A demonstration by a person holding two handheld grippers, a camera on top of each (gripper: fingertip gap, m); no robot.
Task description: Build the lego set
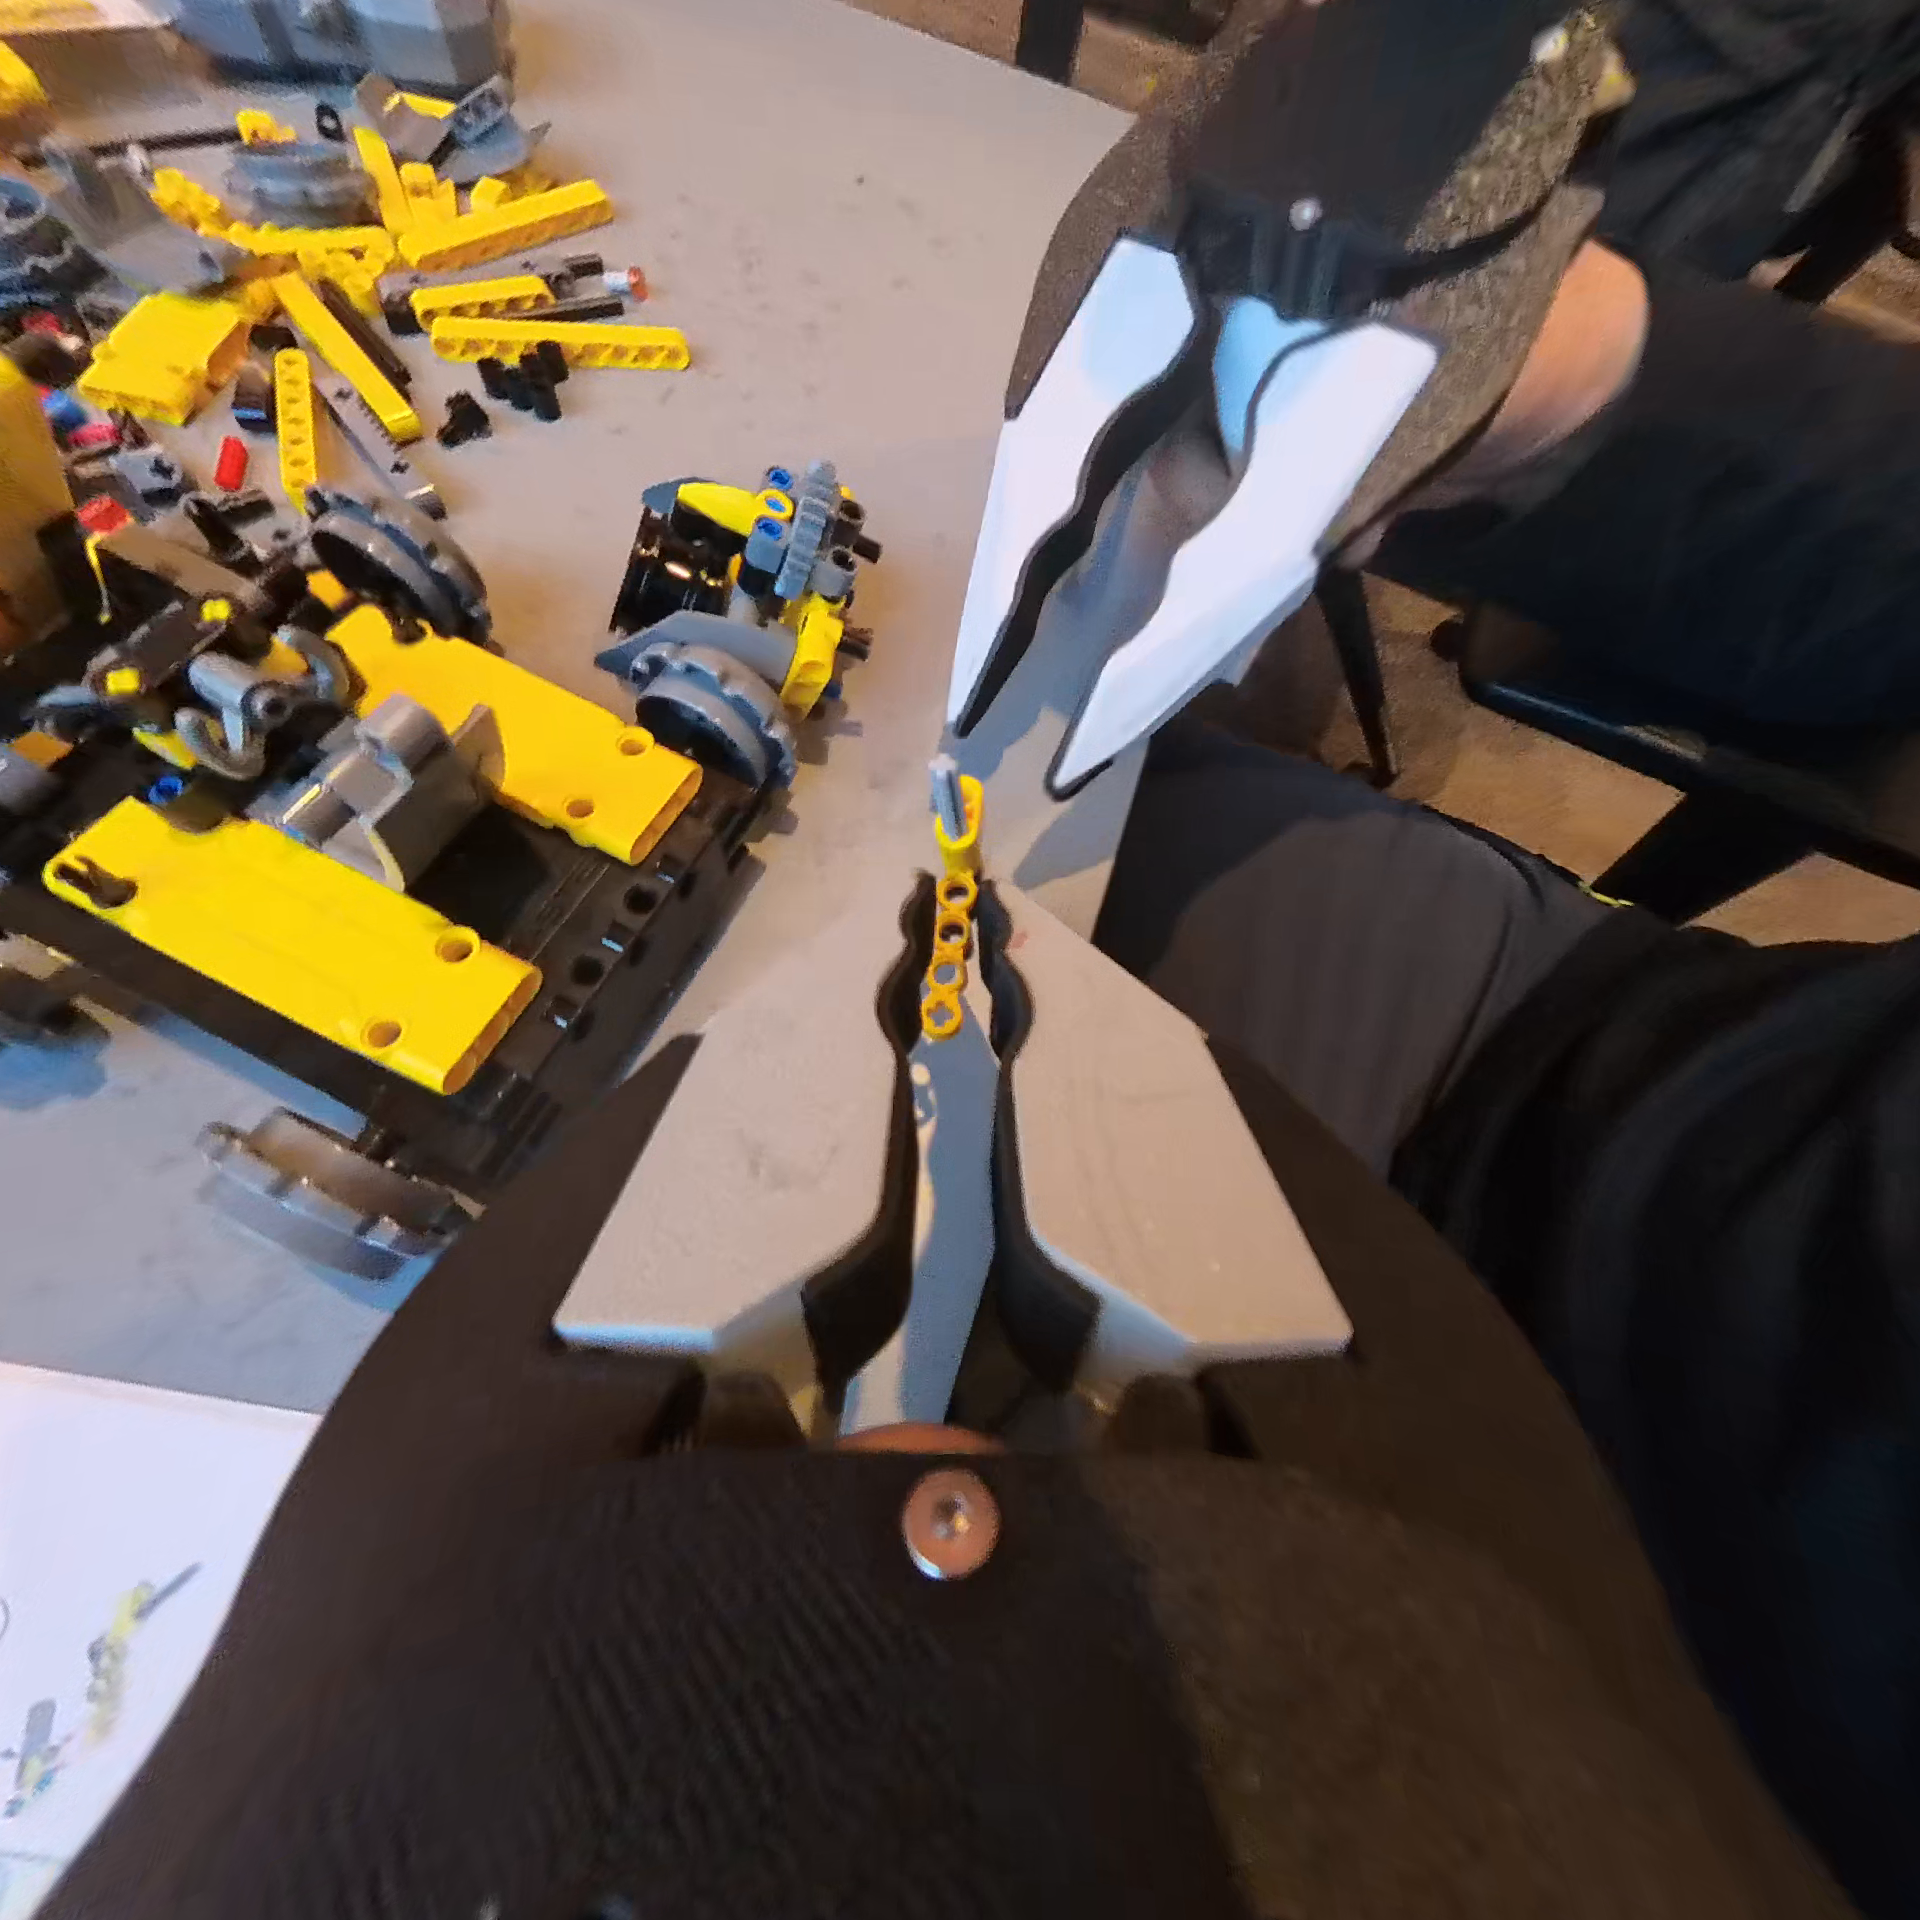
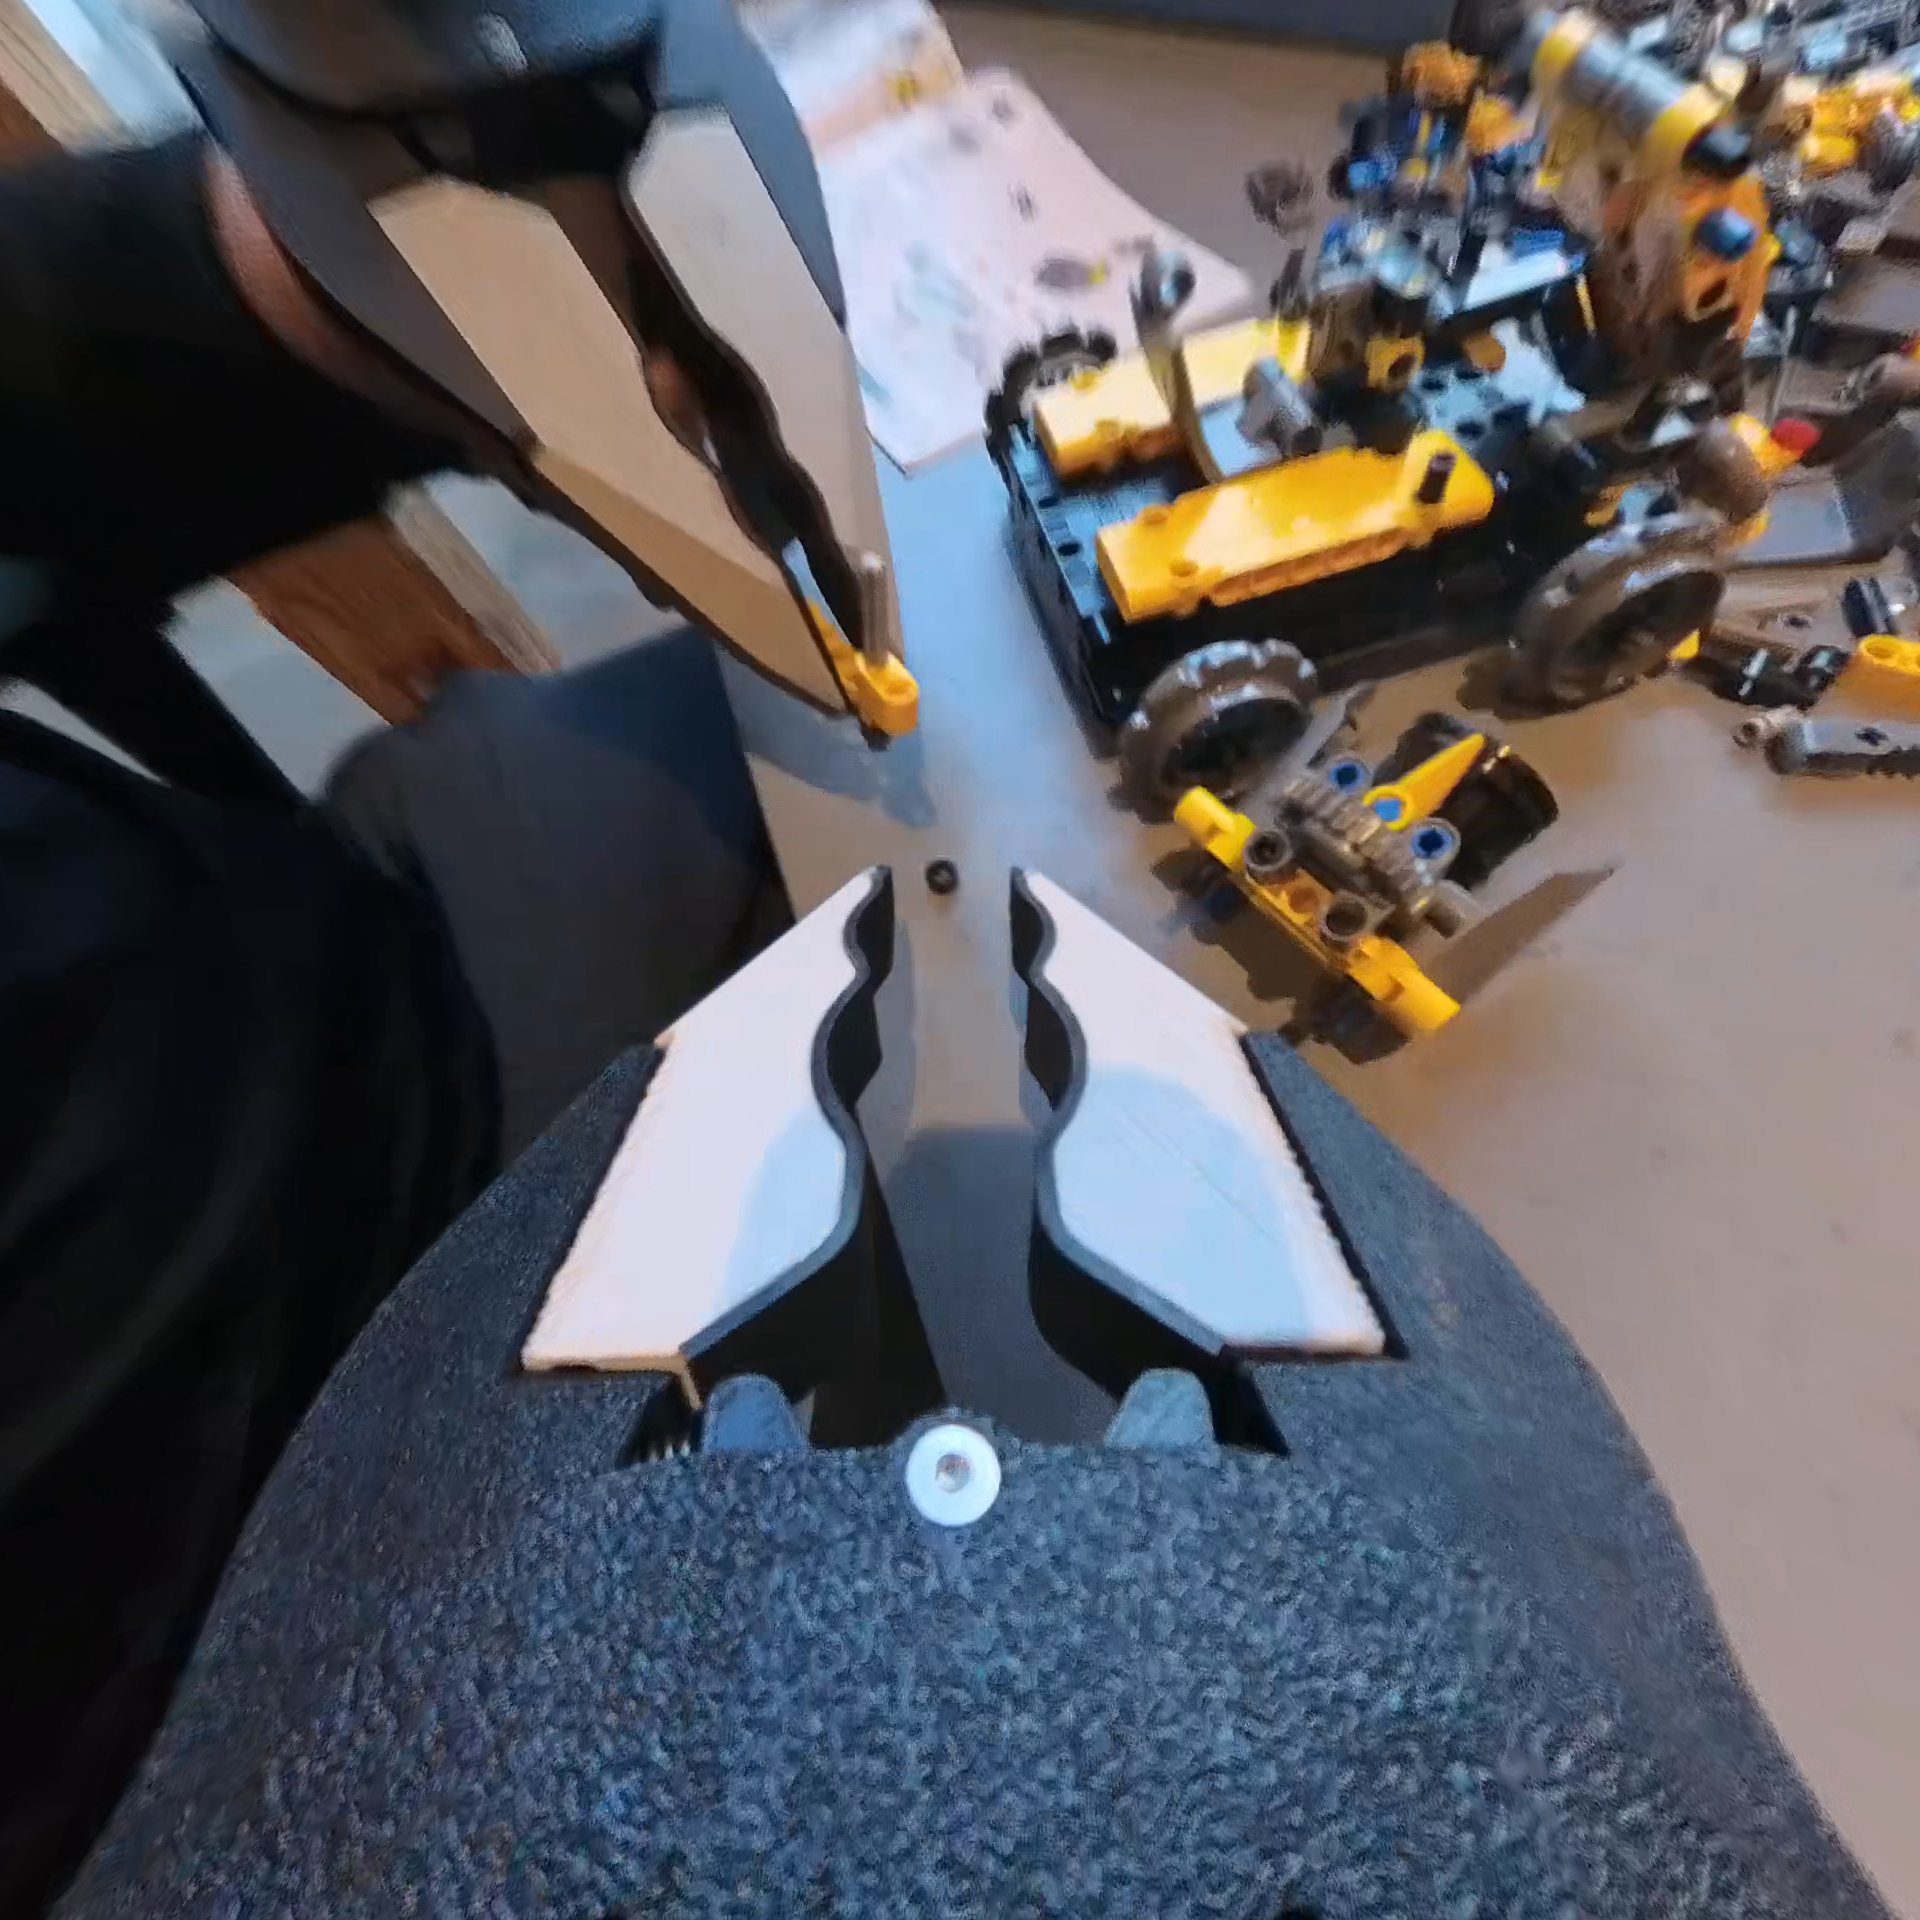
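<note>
My left gripper (image 1: 953,902) is shut on a small yellow beam with holes (image 1: 951,961). A grey axle (image 1: 943,795) sticks through the beam's far end. It holds them above the table's near edge. The same beam (image 2: 883,694) and axle (image 2: 873,608) show in the right wrist view, at the left gripper's tip (image 2: 836,634). My right gripper (image 2: 951,883) is open and empty, just above the table. A small black ring (image 2: 941,875) lies on the table between its fingertips. In the left wrist view the right gripper (image 1: 1013,743) hangs open just beyond the beam.
A half-built yellow and black vehicle chassis (image 1: 343,894) (image 2: 1299,520) stands on the grey table (image 1: 831,312). A small gear sub-assembly (image 1: 748,592) (image 2: 1351,883) lies near it. Loose yellow beams (image 1: 499,301) lie behind. An instruction booklet (image 1: 94,1610) (image 2: 987,239) lies flat. A person's legs are beside the table. One gripper's finger ends stand about 4 cm off the other's.
</note>
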